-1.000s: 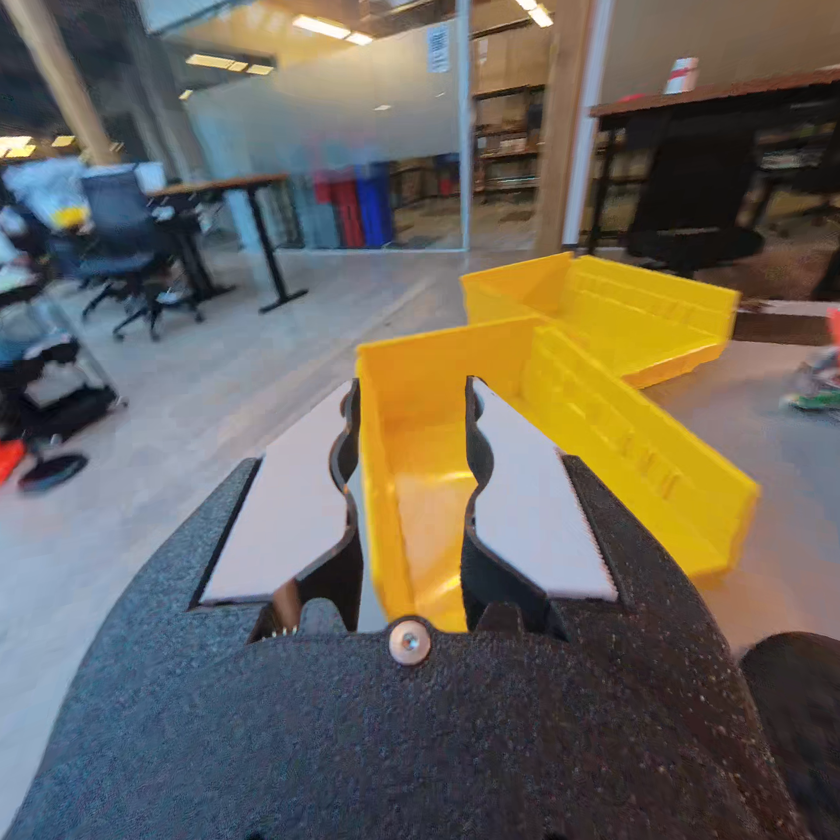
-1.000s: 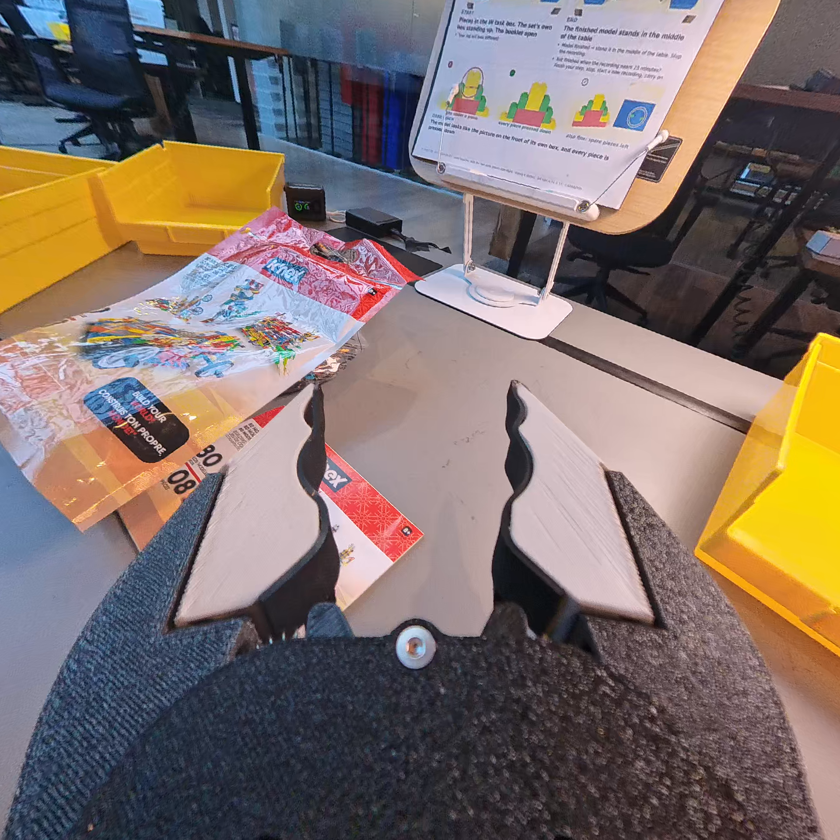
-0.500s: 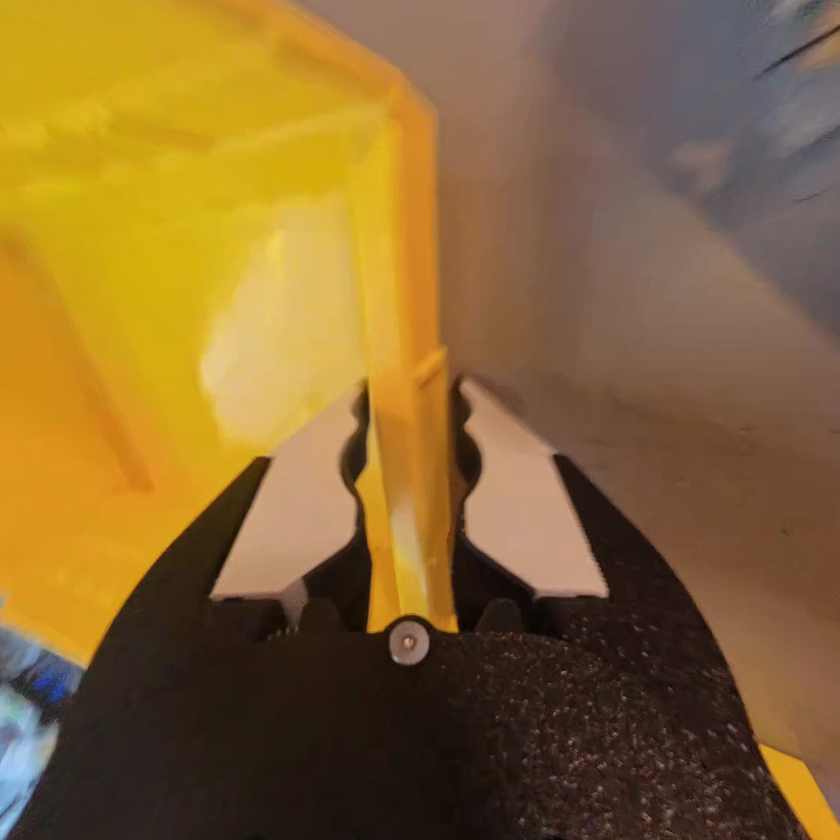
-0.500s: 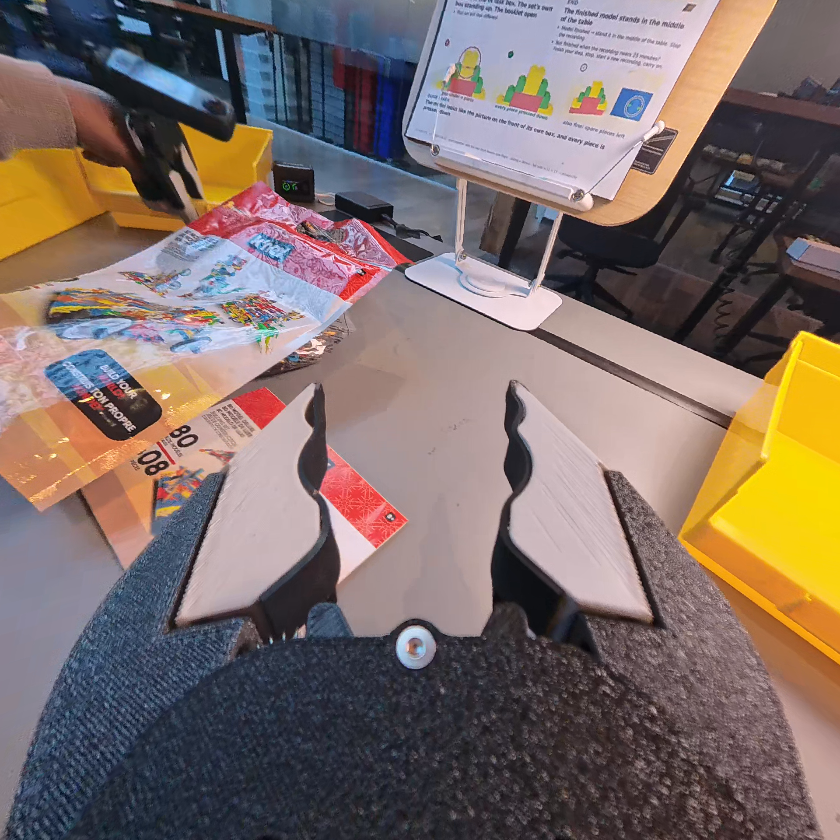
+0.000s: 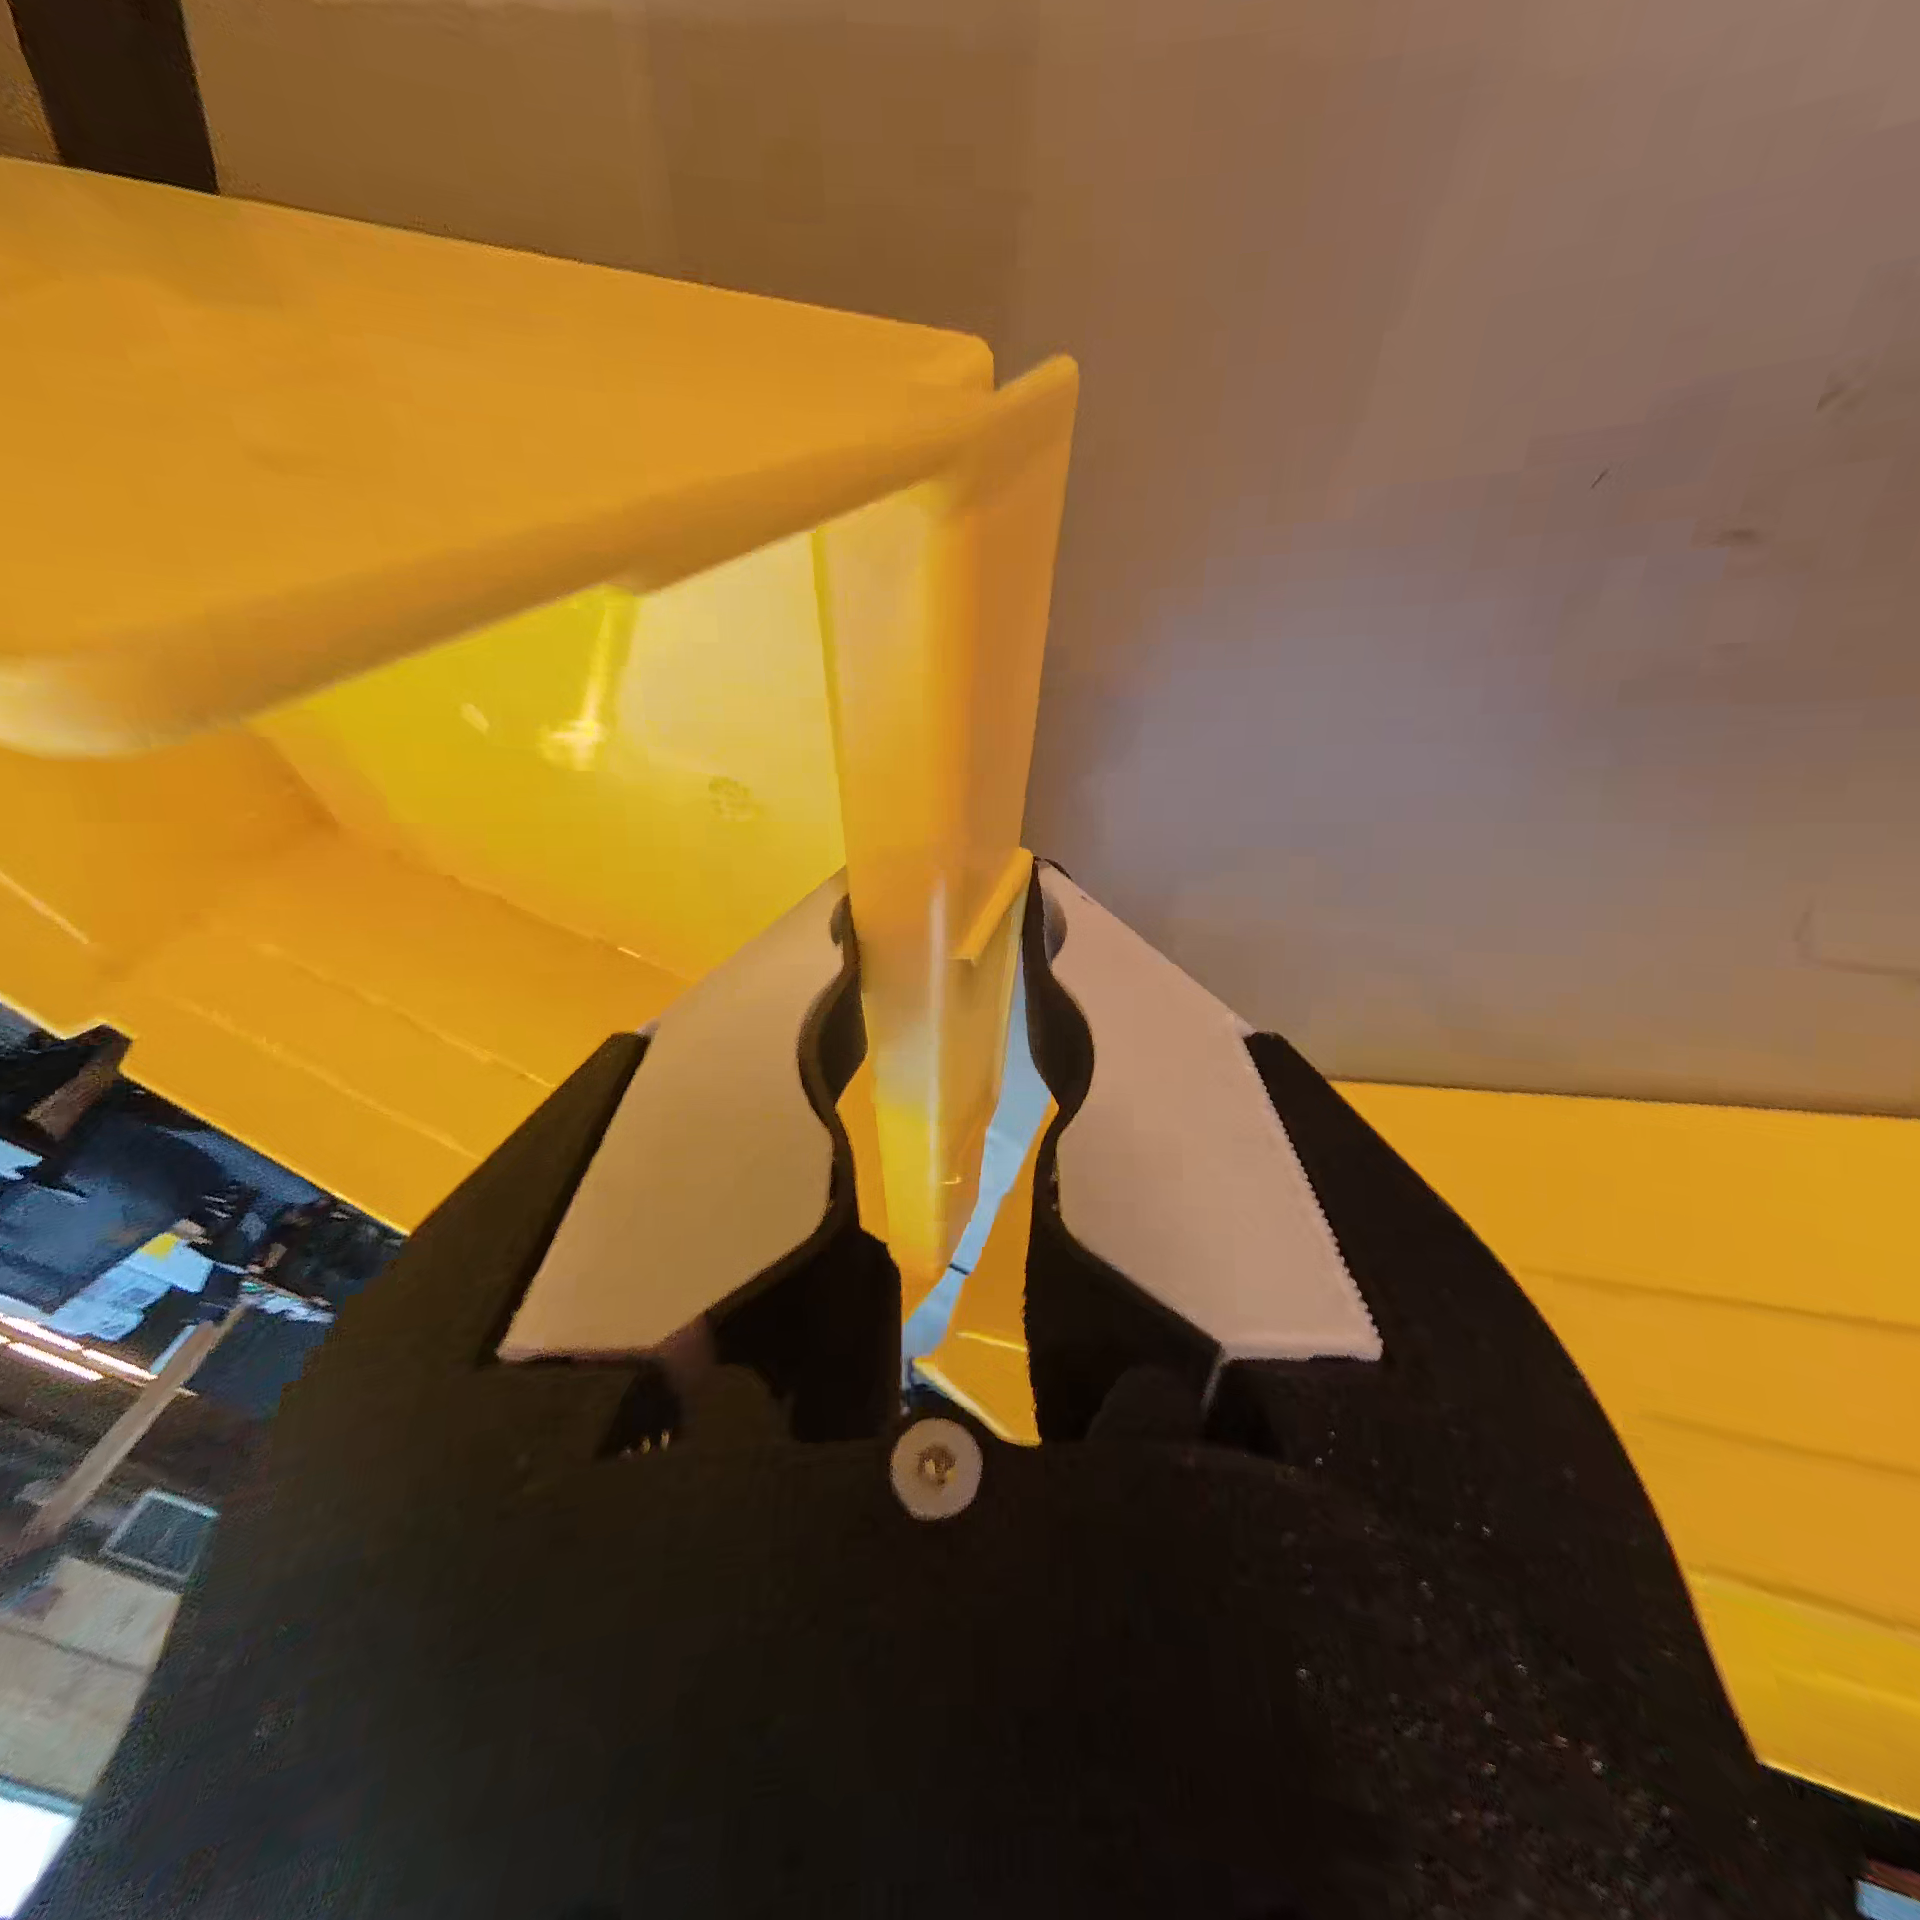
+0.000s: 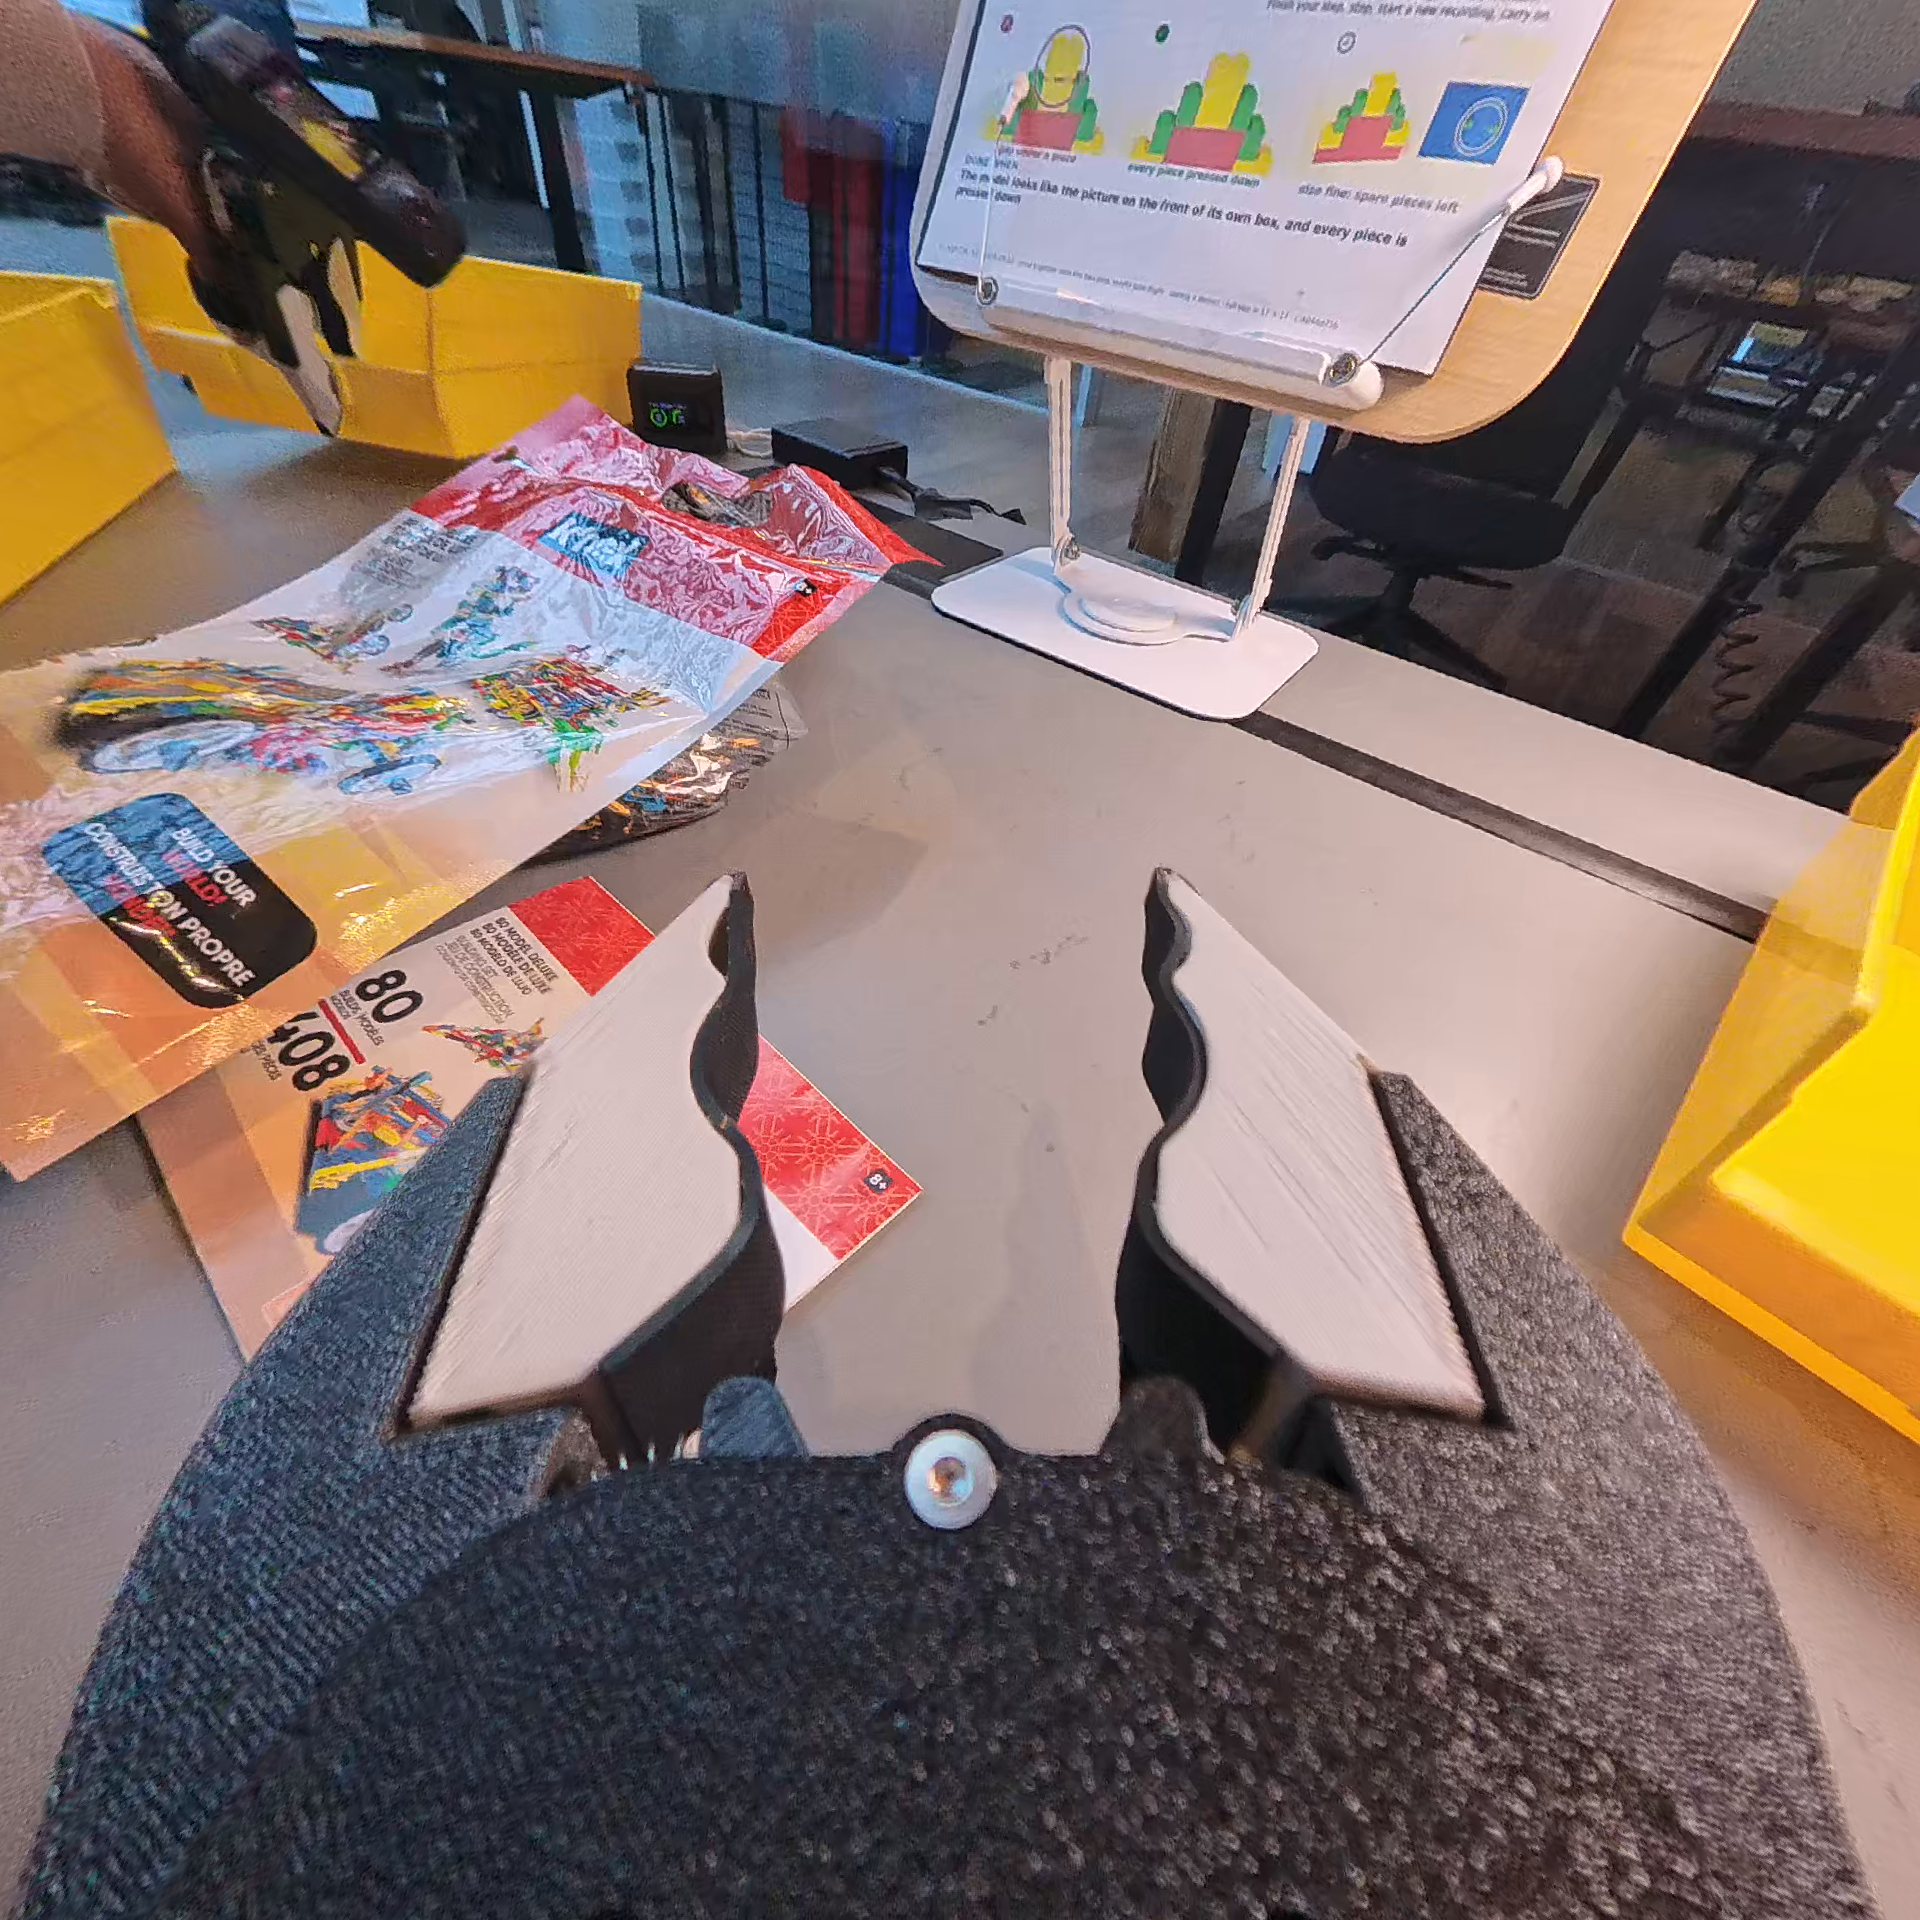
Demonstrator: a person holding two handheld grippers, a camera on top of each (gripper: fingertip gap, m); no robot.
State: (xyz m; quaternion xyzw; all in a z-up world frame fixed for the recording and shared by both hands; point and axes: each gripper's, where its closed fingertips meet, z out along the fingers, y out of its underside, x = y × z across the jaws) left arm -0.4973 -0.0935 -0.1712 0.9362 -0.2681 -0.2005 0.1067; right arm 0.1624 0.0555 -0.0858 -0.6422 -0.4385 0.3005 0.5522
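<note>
My left gripper (image 5: 940, 1039) fingers pinch the wall of a yellow bin (image 5: 520, 499) lifted off the bench (image 6: 1039, 883), while my right gripper (image 6: 945, 1039) hangs wide open over it beside a booklet (image 6: 582, 966).

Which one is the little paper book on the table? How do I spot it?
Find the grey table and the big crinkly plastic bag on it. The booklet lies flat, partly tucked under the bag, beside the right gripper. Unlike the shiny bag, it is stiff, with a red corner.
</note>
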